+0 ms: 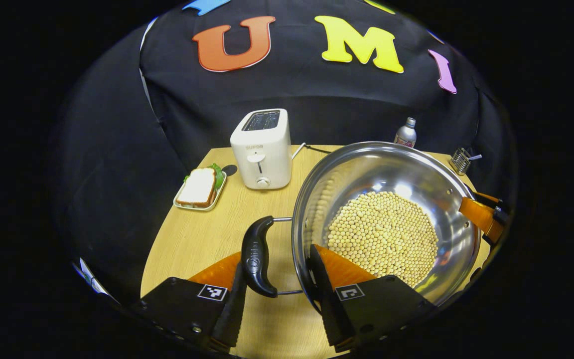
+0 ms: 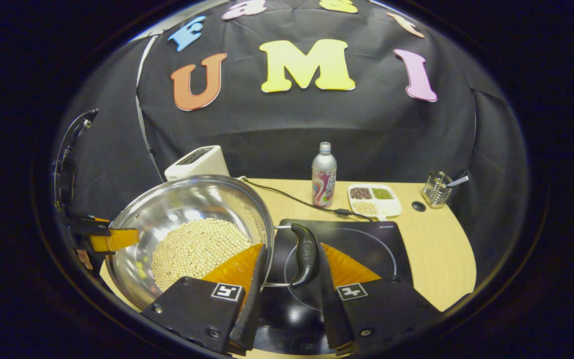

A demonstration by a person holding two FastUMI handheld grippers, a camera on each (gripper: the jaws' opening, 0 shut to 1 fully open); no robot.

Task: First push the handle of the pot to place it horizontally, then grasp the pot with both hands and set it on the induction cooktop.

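Observation:
A steel pot (image 1: 366, 174) holding soybeans (image 1: 384, 234) hangs between my two grippers. My left gripper (image 1: 276, 257) is shut across the pot's black side handle (image 1: 257, 254). One finger lies outside the handle and the other sits inside the rim. My right gripper (image 2: 292, 247) grips the opposite black handle (image 2: 304, 252) and rim of the pot (image 2: 177, 204) the same way. That handle hangs over the black induction cooktop (image 2: 366, 244), while the bowl lies to its left. Each gripper also shows across the pot from the other: the right gripper (image 1: 481, 214), the left gripper (image 2: 107, 238).
On the wooden table (image 1: 192, 234) stand a white toaster (image 1: 262, 149) and a sandwich on a small plate (image 1: 200, 188). A bottle (image 2: 324, 182), a divided tray of beans (image 2: 374, 199) and a wire holder (image 2: 436, 189) stand behind the cooktop. A cable (image 2: 287, 197) runs along the back.

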